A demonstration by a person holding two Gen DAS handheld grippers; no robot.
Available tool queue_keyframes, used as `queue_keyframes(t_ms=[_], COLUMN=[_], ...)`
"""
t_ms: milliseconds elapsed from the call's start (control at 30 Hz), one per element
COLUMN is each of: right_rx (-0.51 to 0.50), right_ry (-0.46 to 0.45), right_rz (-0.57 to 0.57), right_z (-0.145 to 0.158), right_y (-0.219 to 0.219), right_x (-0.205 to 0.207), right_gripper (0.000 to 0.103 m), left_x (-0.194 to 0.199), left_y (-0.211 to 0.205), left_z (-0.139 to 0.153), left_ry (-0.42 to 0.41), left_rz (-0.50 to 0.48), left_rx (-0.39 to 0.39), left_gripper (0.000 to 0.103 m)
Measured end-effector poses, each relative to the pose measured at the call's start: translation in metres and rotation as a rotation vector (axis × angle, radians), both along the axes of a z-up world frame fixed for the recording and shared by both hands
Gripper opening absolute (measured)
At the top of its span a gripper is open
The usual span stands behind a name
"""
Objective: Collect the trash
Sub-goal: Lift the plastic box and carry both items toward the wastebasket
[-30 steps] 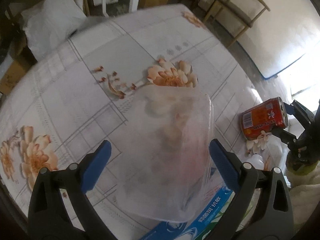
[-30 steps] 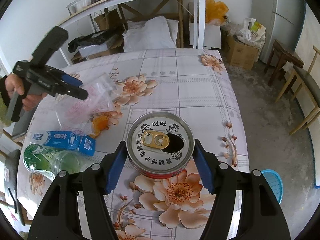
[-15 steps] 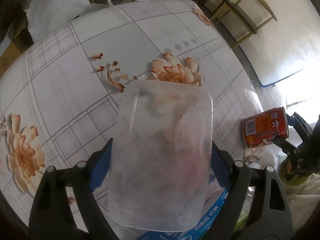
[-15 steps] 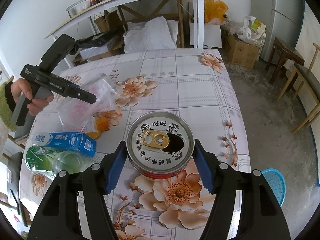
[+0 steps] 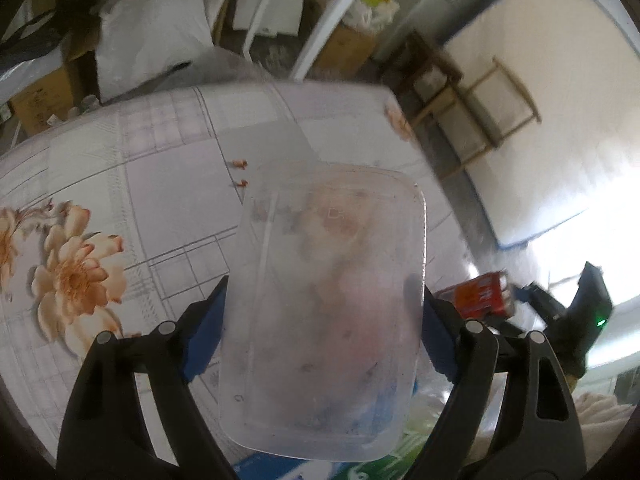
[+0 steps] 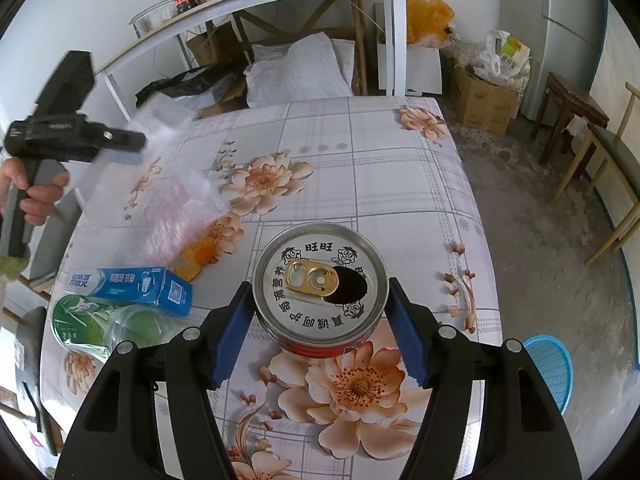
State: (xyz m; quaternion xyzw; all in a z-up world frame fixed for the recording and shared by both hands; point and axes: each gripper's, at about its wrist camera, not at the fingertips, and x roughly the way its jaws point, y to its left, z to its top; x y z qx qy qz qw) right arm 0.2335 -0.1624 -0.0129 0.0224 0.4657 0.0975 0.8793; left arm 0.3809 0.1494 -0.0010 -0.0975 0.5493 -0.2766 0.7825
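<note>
I have the clear plastic container [image 5: 328,312] clamped between my left gripper [image 5: 324,320] jaws, lifted off the flowered surface [image 6: 360,184]; it looks blurred. My right gripper [image 6: 320,320] jaws grip the can [image 6: 320,284] near the surface's close edge, beside the toothpaste box [image 6: 132,284] and green bottle [image 6: 100,324].

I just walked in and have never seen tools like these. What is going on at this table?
A person is clearing trash off a flowered table with a handheld gripper in each hand. The left gripper is shut on a clear plastic container and holds it up above the table. The right gripper is clamped on an opened red drink can. A blue toothpaste box, a green plastic bottle and orange peel lie on the table.
</note>
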Motion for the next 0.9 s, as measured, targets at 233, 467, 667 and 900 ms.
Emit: queue_keyframes(t_ms=[233, 467, 667, 900], right_rx=[0.002, 0.008, 0.003, 0.012], right_ry=[-0.009, -0.018, -0.040, -0.067], right_rz=[-0.012, -0.035, -0.041, -0.063], right_z=[-0.001, -0.001, -0.003, 0.002], right_y=[0.001, 0.000, 0.001, -0.003], right_x=[-0.001, -0.002, -0.006, -0.016], right_gripper=[0.064, 0.064, 0.064, 0.064], left_x=[-0.046, -0.105, -0.150, -0.188], left_y=[0.014, 0.006, -0.005, -0.013], left_z=[0.033, 0.056, 0.057, 0.059], left_ry=[-0.091, -0.172, -0.199, -0.243], left_rz=[0.102, 0.173, 0.231, 0.293], left_rx=[-0.065, -0.116, -0.172, -0.205], left_gripper=[0.081, 0.081, 0.081, 0.081])
